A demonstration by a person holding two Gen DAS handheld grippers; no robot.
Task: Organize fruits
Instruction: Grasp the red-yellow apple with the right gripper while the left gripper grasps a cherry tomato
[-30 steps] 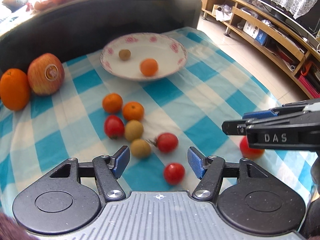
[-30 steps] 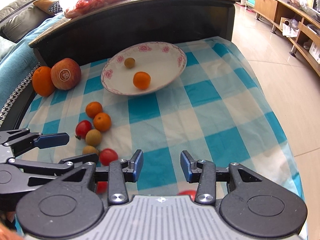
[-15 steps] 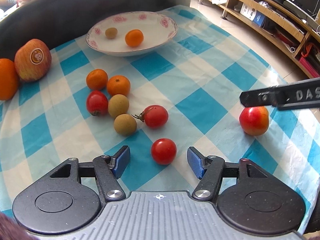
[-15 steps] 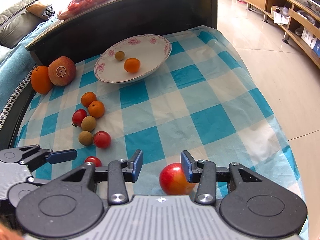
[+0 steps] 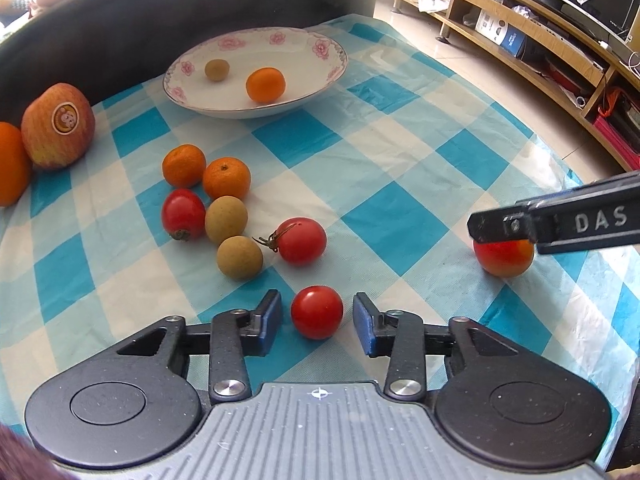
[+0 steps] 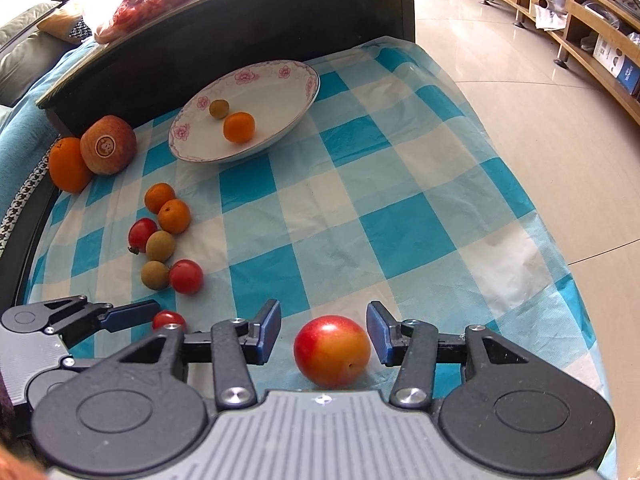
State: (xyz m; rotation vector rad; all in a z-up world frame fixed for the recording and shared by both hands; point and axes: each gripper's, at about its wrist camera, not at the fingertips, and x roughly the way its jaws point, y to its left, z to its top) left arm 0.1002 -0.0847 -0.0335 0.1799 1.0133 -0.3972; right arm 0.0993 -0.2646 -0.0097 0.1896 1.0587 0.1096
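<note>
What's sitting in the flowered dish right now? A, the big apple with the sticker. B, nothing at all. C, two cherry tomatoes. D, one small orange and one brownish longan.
D: the flowered dish holds only a small orange and a brownish longan; the stickered apple and the tomatoes lie outside it on the checked cloth.

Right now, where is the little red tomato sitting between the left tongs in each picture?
Left wrist view: the small red tomato sits low in the middle, between the open left tongs, touching neither pad.
Right wrist view: the same tomato peeks out low on the left, partly hidden behind the right tongs' frame.
Shared landmark: the flowered white plate near the table's far edge.
</note>
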